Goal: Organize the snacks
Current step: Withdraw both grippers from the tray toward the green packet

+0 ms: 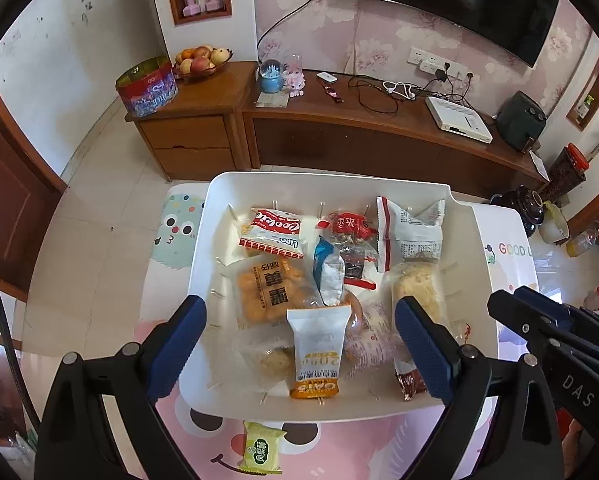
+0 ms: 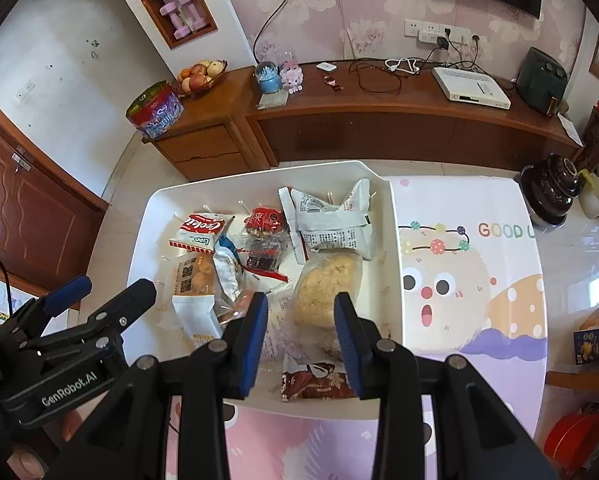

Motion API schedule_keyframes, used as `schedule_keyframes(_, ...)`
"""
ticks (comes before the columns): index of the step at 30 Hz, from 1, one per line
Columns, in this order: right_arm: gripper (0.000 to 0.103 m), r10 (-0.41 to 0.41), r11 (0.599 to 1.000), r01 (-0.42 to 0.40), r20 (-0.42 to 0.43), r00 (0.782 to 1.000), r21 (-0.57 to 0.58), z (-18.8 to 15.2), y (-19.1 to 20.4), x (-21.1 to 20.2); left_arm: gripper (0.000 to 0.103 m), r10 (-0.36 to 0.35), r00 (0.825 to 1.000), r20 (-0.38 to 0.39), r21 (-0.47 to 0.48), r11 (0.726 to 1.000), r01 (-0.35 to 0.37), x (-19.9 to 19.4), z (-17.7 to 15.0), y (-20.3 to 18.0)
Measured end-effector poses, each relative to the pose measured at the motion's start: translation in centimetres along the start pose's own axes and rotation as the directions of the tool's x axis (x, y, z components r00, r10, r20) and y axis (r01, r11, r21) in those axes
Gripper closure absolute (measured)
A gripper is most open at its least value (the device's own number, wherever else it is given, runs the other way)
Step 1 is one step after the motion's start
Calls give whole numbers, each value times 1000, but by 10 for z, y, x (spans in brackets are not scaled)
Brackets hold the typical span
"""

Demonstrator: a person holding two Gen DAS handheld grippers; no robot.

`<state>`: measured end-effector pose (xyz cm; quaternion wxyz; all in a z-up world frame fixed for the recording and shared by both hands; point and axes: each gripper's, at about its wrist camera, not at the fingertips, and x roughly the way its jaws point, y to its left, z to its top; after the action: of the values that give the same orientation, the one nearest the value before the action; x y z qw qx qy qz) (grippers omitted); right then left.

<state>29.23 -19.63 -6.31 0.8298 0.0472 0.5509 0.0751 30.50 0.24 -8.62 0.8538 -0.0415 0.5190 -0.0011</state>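
Observation:
A white tray (image 1: 219, 208) on the cartoon-print table holds several wrapped snacks: a red Cookie pack (image 1: 273, 232), an orange puff pack (image 1: 267, 294), a white-and-orange bar (image 1: 319, 350), a round cake (image 2: 325, 292) and a brown bar (image 2: 317, 380). A small green snack packet (image 1: 261, 448) lies on the table in front of the tray. My left gripper (image 1: 299, 344) is open and empty above the tray's near side. My right gripper (image 2: 301, 340) is open and empty over the round cake and brown bar, at the tray's right part.
The table's right half (image 2: 471, 264) carries only the printed cloth. A dark pot (image 2: 551, 192) stands at its far right corner. Beyond are a wooden TV bench (image 2: 379, 120) with cables and a white box, a cabinet with a fruit bowl (image 1: 201, 62), and a tin (image 1: 147, 86).

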Motion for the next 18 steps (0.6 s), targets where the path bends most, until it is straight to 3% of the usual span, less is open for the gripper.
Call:
schedule_keyframes(10, 68, -28, 1000, 29, 40, 999, -12, -15, 10, -27, 8, -15, 997, 73, 19, 1000, 13, -40, -15, 2)
schedule_keyframes(18, 68, -40, 999, 43, 93, 995, -21, -46, 21, -55, 8, -39, 989, 142, 59, 998, 31, -81, -42, 9)
